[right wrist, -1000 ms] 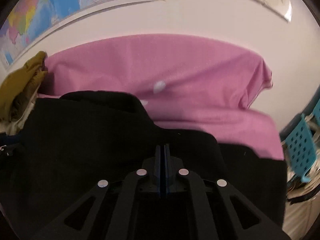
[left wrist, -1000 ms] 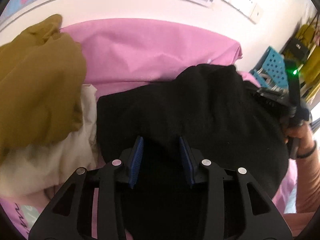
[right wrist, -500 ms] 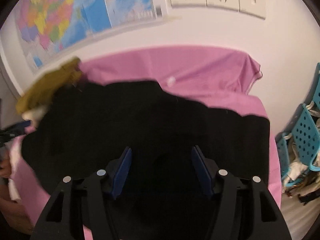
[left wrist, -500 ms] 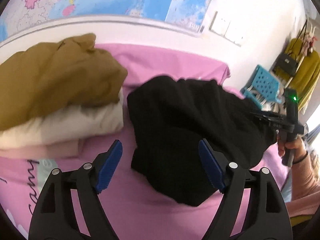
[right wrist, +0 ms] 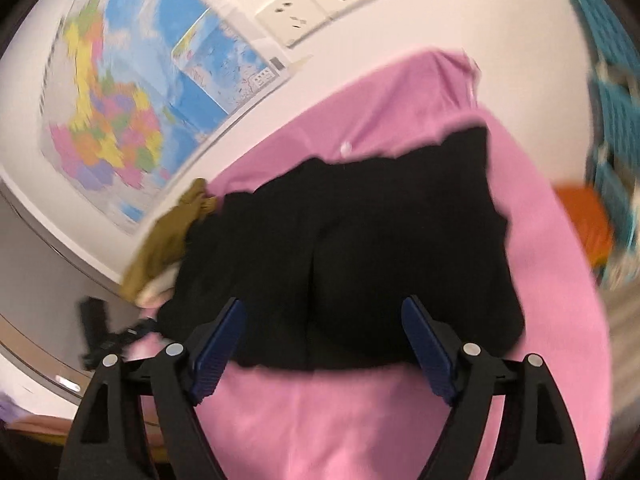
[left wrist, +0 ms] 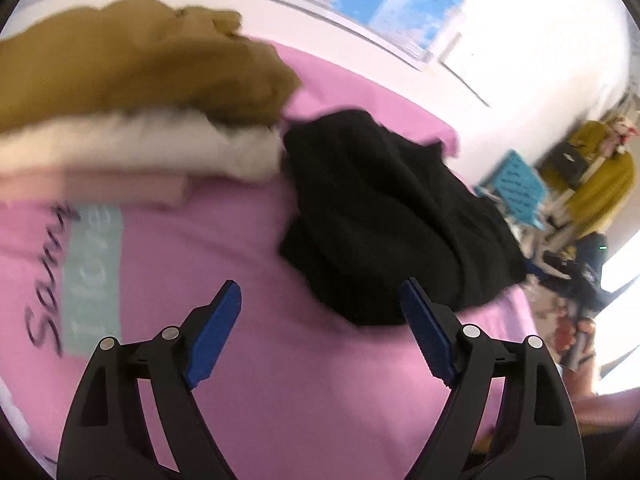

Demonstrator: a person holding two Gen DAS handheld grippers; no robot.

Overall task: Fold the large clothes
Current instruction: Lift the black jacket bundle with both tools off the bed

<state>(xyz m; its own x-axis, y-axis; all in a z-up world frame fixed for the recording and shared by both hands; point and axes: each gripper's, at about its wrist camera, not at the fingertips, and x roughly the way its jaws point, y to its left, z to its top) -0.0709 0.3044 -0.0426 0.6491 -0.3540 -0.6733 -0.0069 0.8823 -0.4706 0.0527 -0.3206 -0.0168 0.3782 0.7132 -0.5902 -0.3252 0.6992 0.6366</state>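
Note:
A folded black garment (left wrist: 384, 208) lies on the pink cloth (left wrist: 280, 380) that covers the table, just right of a stack of folded clothes. My left gripper (left wrist: 318, 284) hangs over the pink cloth in front of the garment's near left corner; its jaws are opening, with nothing between them. In the right wrist view the black garment (right wrist: 352, 248) lies flat ahead. My right gripper (right wrist: 322, 301) is above its near edge, jaws opening wide, and the pads (right wrist: 218, 344) do not touch the fabric. The pictures are blurred by motion.
The stack holds a mustard garment (left wrist: 132, 64) on top, then a cream one (left wrist: 140, 148) and a pale pink one (left wrist: 100, 188). Printed lettering (left wrist: 92, 280) marks the cloth at left. A wall map (right wrist: 120, 120) and sockets (right wrist: 320, 4) are behind; a blue crate (left wrist: 516, 188) is off the right end.
Both grippers went from nearly shut on the black garment to wide open and drew back from it. The garment now lies let go on the pink cloth.

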